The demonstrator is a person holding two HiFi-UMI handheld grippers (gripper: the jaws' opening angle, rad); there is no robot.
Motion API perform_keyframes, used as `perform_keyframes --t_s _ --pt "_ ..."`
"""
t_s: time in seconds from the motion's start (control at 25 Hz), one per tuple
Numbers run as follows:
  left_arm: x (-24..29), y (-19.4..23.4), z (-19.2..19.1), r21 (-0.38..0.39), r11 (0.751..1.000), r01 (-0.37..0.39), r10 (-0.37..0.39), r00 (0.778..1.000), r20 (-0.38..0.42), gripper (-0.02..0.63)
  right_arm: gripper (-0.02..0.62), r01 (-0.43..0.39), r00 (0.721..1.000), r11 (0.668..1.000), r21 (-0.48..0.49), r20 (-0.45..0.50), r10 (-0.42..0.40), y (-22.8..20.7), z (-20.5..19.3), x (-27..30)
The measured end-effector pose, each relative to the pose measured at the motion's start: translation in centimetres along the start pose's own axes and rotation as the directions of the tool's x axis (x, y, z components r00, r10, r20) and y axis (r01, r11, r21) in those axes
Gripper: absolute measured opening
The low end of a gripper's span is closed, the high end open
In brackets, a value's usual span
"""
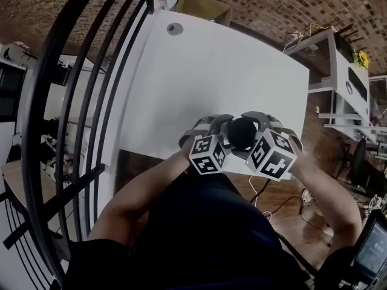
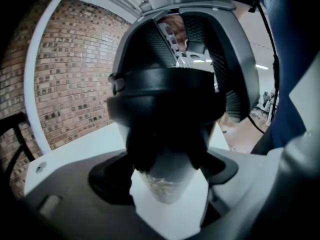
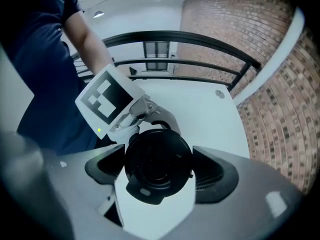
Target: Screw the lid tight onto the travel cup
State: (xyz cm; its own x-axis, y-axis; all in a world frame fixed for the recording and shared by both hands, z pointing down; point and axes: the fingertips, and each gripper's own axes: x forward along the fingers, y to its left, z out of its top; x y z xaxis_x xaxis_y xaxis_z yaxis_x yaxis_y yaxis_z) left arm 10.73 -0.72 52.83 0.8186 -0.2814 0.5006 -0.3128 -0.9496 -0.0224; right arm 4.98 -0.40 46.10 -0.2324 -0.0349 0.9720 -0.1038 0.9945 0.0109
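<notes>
Though close, travel cup (image 2: 167, 184) marking unreadable.

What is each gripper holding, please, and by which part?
The left gripper holds the travel cup by its body, below the lid; the right gripper grips that lid by its rim, from above.

Lid (image 1: 242, 133) on travel cup (image 2: 167, 184) at near edge of table (image 1: 211, 71) (left gripper (image 2: 165, 176) beside, right gripper (image 3: 159, 170) above)

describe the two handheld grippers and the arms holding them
Both the left gripper and right gripper have grey moulded bodies, black ribbed jaw pads and a white cube with black square markers. The person wears a dark blue short-sleeved top.
</notes>
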Motion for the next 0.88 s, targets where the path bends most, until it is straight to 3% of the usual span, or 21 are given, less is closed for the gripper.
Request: perform_keyframes --t_s 0.12,0.24,0.32,0.44,0.56,0.64,0.72,0.76,0.8,0.88 --pt "0.0 0.1 0.2 -0.033 0.997 -0.067 0.068 0.998 0.017 0.400 0.426 0.017 1.000 0.989 0.149 -0.010 -0.015 -0.4 -0.1 -0.1" --pt "-0.1 -0.3 0.0 -0.042 0.992 -0.122 0.123 0.992 0.034 0.404 0.426 0.039 0.999 0.981 0.188 -0.020 -0.036 -0.2 0.1 -0.1" --pt "-0.2 -1.0 -0.3 -0.008 0.998 -0.067 0.067 0.997 0.035 0.478 0.426 0.039 0.999 0.991 0.130 -0.020 -0.036 0.1 0.2 0.0" --pt "-0.8 -0.6 -0.6 0.037 0.997 0.064 -0.065 0.998 0.020 0.500 0.426 -0.010 1.000 0.993 -0.116 -0.011 0.009 0.6 0.2 -0.1" --pt "-1.1 -0.1 -0.9 0.080 0.978 0.193 -0.192 0.981 -0.020 0.500 0.426 -0.068 0.998 0.927 -0.370 -0.017 0.067 1.4 -0.1 -0.1" --pt "-0.6 -0.8 -1.1 0.155 0.951 0.269 -0.262 0.963 -0.068 0.500 0.426 -0.093 0.996 0.871 -0.482 -0.042 0.083 1.7 -0.4 -0.1" --pt "0.0 -1.6 -1.1 0.207 0.930 0.305 -0.292 0.952 -0.092 0.493 0.426 -0.105 0.994 0.844 -0.526 -0.067 0.082 1.9 -0.5 0.0" --pt "0.1 -1.7 -1.0 0.208 0.932 0.298 -0.287 0.954 -0.083 0.459 0.426 -0.106 0.994 0.848 -0.519 -0.074 0.079 1.9 -0.4 0.0" --pt "0.2 -1.6 -0.9 0.195 0.941 0.278 -0.270 0.961 -0.064 0.405 0.426 -0.102 0.994 0.864 -0.493 -0.077 0.074 1.9 -0.3 0.1" --pt "0.3 -1.2 -0.6 0.159 0.963 0.218 -0.217 0.976 -0.021 0.399 0.426 -0.086 0.995 0.917 -0.390 -0.073 0.062 1.7 -0.1 0.1"
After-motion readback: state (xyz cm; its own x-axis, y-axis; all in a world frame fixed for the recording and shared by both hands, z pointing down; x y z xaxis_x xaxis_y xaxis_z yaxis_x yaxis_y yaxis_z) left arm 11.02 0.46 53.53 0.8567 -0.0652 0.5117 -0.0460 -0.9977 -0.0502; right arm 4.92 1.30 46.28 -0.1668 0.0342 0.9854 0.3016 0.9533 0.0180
